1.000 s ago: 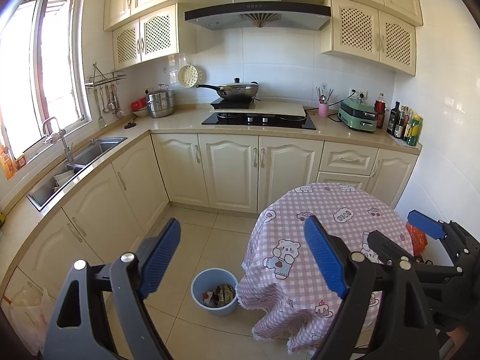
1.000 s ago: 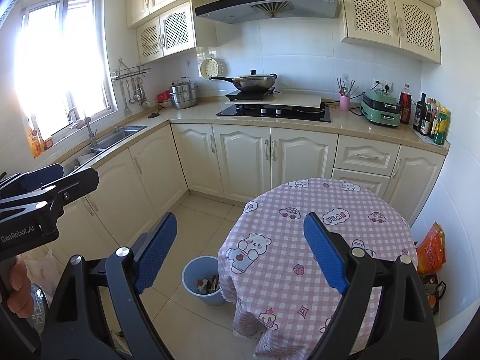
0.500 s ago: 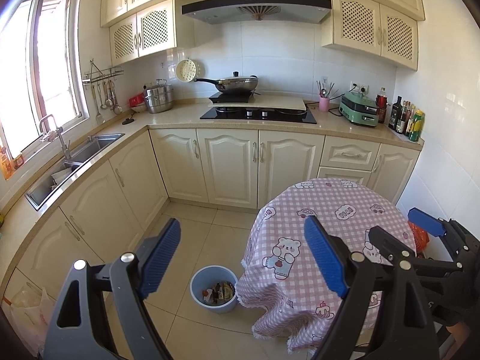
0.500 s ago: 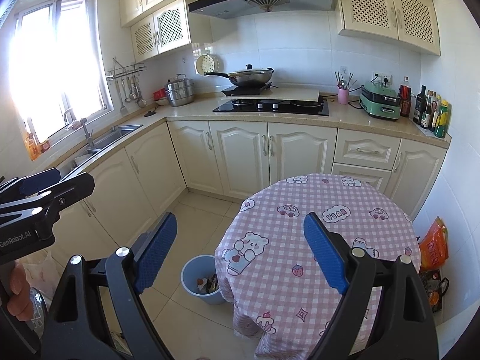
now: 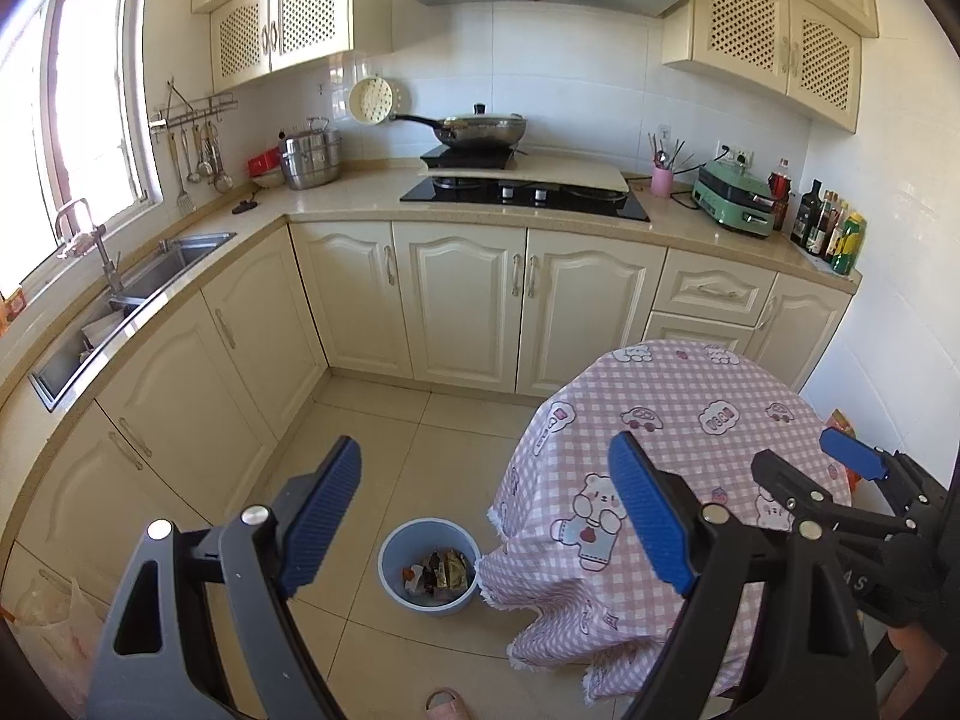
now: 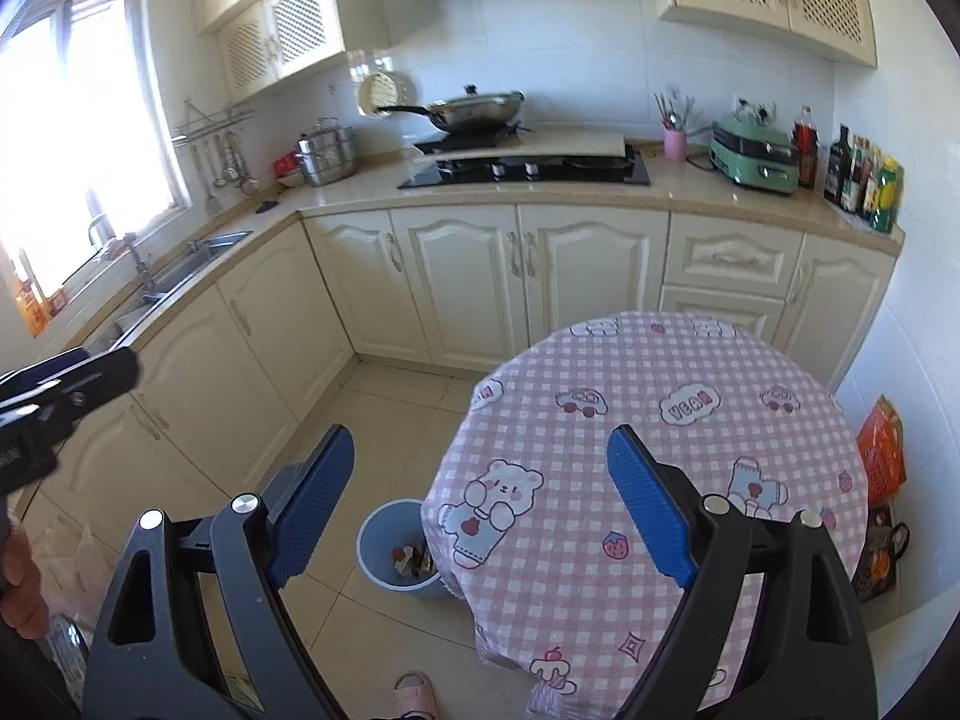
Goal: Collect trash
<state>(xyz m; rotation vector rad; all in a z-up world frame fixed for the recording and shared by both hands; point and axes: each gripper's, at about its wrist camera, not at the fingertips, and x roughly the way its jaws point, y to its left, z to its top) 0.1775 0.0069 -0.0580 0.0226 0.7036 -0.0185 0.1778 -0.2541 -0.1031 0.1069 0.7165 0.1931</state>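
While both tools are being held high above the kitchen floor, nothing is sitting between either pair of blue pads: the left gripper (image 5: 483, 516) is carrying its jaws wide apart and empty, and the right gripper (image 6: 480, 510) is doing the same, which suggests they are being kept ready for a pick, not carrying anything. The blue bin (image 5: 429, 564) is standing on the tiles just beside the hanging edge of the pink checked tablecloth (image 5: 672, 456), tucked close to the round table, probably so that scraps from the tabletop have only a short drop. Crumpled wrappers (image 5: 441, 570) are already lying inside it, so the trash that can be seen is sitting in the bin, not on the cloth; from the right wrist view the cloth's top is showing only its printed bears and cars, and no loose litter is showing on it. An orange bag (image 6: 879, 450) is leaning against the wall to the right of the table, and whether it is counting as trash I cannot tell. Judging by this, the collecting is looking largely done, or the person is scanning for what remains. The right gripper is also showing at the far right of the left view (image 5: 852, 483), so the two tools are being held side by side, well apart from the bin.
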